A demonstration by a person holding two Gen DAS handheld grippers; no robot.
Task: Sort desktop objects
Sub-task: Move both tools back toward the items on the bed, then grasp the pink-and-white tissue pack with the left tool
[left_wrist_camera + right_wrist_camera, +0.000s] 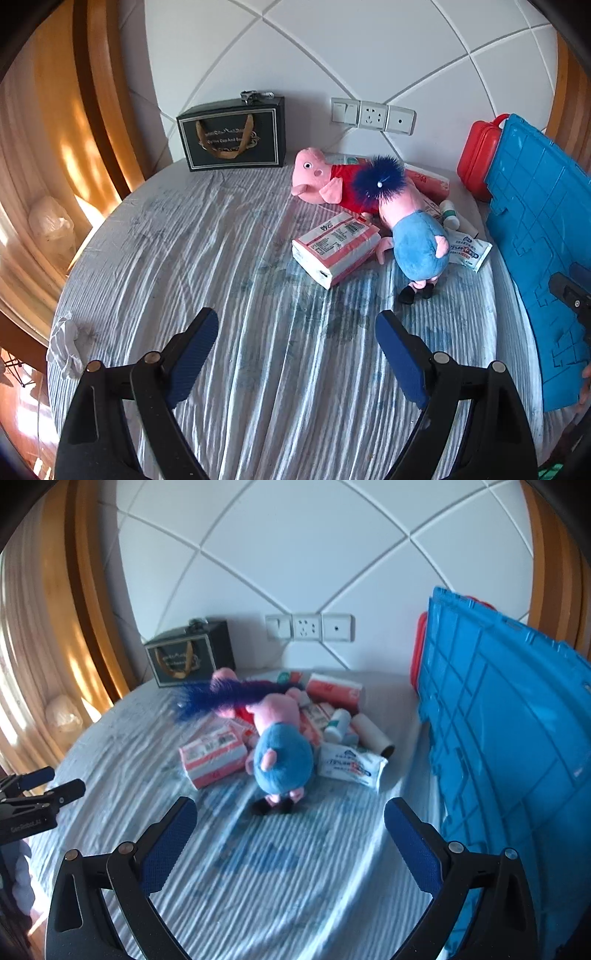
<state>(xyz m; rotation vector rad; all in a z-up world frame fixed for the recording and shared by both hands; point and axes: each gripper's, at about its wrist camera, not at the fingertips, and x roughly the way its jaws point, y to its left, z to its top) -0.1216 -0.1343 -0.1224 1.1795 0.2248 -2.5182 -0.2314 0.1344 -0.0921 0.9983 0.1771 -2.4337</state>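
While nothing had yet been lifted, the objects to be sorted lay heaped at the far right of the cloth-covered table [229, 258], just beside the blue crate [535, 229] leaning at its right edge. By my judgement the sorting had barely begun: every item sat loose in the pile and none was put away.

Counted, the pile held two plush pigs, one in a blue outfit [282, 757] nearest the grippers and one in a red dress [321, 177] behind it; one dark blue feathery duster [376, 181] lying across them; at least two pink tissue packs, the front one [334, 245] beside the blue pig and another [334, 688] at the back; one white wipes packet [351, 766]; one white bottle [337, 724]; and one roll [373, 734]. More may have been hidden underneath.

Both the left gripper [297, 354] and the right gripper [290, 843] hung over bare cloth short of the pile, fingers spread wide with nothing between them.

Farther out stood one black gift bag [232, 136] against the wall, one red case [480, 155] behind the crate, and a crumpled white scrap [66, 347] at the table's left edge.
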